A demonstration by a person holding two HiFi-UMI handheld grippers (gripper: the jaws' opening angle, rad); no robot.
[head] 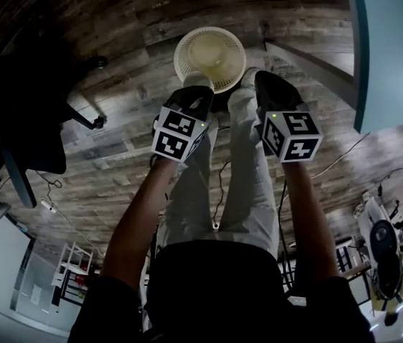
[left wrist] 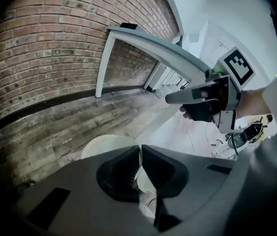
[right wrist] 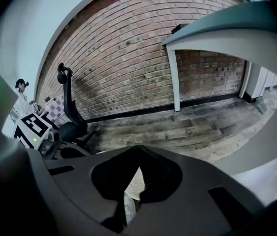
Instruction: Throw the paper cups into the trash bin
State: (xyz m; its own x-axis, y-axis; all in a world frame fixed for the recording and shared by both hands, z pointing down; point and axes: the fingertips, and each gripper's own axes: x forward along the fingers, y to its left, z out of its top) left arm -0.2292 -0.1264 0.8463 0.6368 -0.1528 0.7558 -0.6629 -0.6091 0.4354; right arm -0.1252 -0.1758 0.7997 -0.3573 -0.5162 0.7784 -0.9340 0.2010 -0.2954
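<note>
White mesh trash bin [head: 209, 57] on wood floor [head: 126, 166]; left hand-held gripper [left wrist: 141, 147], right hand-held gripper [right wrist: 138, 146] both pressed together.

Head view was dim, underexposed: wood floor [head: 116, 170] dark, corners vignetted to black, strong fisheye bending the edges. Trash bin [head: 209, 57] was the brightest patch, slightly washed out. Left gripper view had a blown-out white wall [left wrist: 217, 14] upper right; brick wall [left wrist: 45, 48] evenly lit, sharp. Right gripper view was sharp mid-frame, dark at the rim, with an out-of-focus green blob at the left edge.
</note>
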